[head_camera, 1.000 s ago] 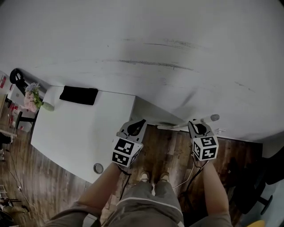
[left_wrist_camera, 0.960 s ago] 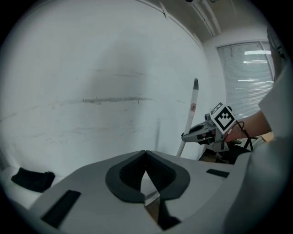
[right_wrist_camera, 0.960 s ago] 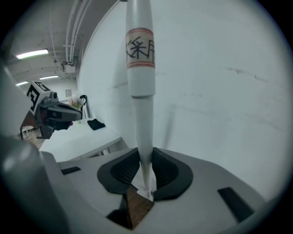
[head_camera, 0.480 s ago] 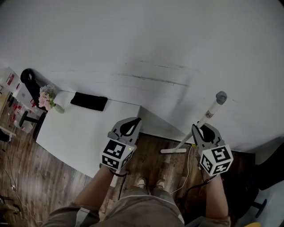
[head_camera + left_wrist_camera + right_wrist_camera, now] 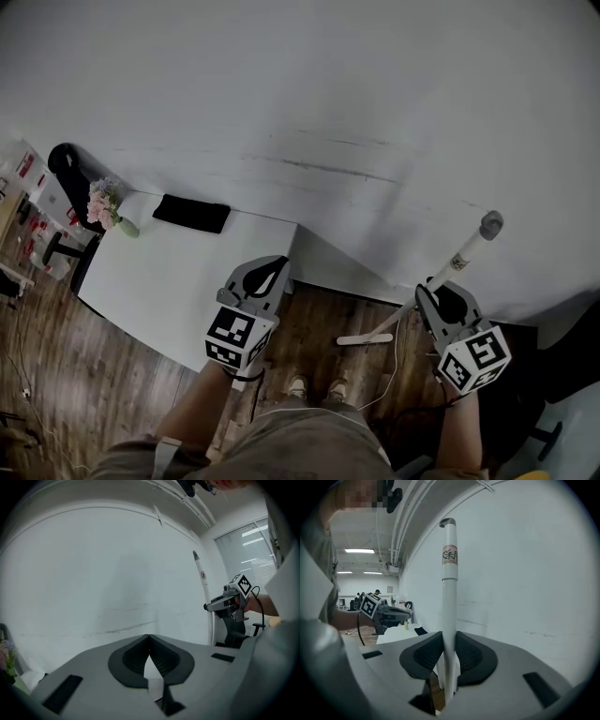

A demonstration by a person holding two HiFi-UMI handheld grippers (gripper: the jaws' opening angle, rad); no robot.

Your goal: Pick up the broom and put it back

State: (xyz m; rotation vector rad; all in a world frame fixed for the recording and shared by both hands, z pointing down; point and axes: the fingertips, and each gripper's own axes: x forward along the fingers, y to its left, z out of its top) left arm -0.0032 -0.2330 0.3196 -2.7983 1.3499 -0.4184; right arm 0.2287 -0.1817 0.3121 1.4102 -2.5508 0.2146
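The broom is a white pole (image 5: 464, 251) with a grey cap, slanting up from its flat head (image 5: 364, 338) on the wooden floor by the wall. My right gripper (image 5: 434, 287) is shut on the pole below the middle. In the right gripper view the pole (image 5: 449, 588) stands upright between the pads, its pink label near the top. My left gripper (image 5: 271, 268) hovers over the table corner, shut and holding nothing; its tips (image 5: 149, 638) meet. From the left gripper view the pole (image 5: 202, 581) and the right gripper (image 5: 224, 604) show at the right.
A white table (image 5: 178, 277) stands against the white wall at left, with a black flat item (image 5: 191, 213) and a vase of flowers (image 5: 107, 206) on it. A cable (image 5: 395, 361) lies on the floor by my feet. A dark chair (image 5: 562, 375) sits at far right.
Both grippers have risen. The broom pole, lying low along the wall before, now slants up with its capped end high, and its head stays on the floor.
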